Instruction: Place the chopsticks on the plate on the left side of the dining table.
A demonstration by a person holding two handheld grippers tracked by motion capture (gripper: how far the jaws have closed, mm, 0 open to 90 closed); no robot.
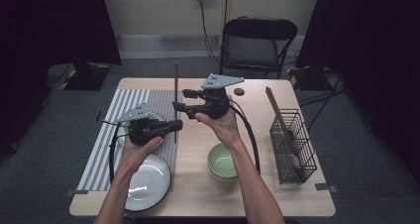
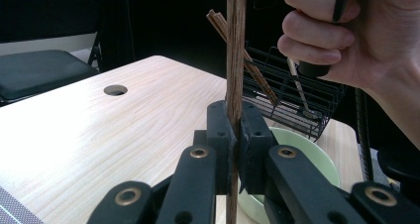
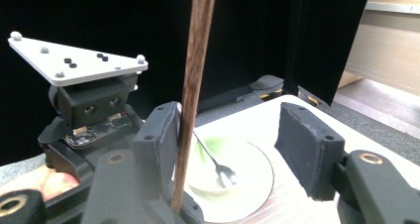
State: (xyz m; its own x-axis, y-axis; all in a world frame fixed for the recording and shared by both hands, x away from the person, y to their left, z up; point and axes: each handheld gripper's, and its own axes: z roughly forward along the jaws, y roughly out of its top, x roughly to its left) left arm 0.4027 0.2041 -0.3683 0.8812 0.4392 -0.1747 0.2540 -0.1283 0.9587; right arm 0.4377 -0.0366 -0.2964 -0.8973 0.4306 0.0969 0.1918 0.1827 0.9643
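Chopstick (image 2: 236,45) clamped upright in the left gripper (image 2: 236,135); right gripper (image 3: 228,135) gapes open, the stick against one jaw; bowl (image 2: 317,149) just beyond the left gripper.

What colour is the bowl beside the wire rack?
Pale green bowl, clearest in the high view.

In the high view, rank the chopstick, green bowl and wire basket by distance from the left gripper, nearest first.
1. Chopstick: clamped in the left gripper jaws, standing upright.
2. Green bowl: to its right, near the table's front.
3. Wire basket: far right edge.
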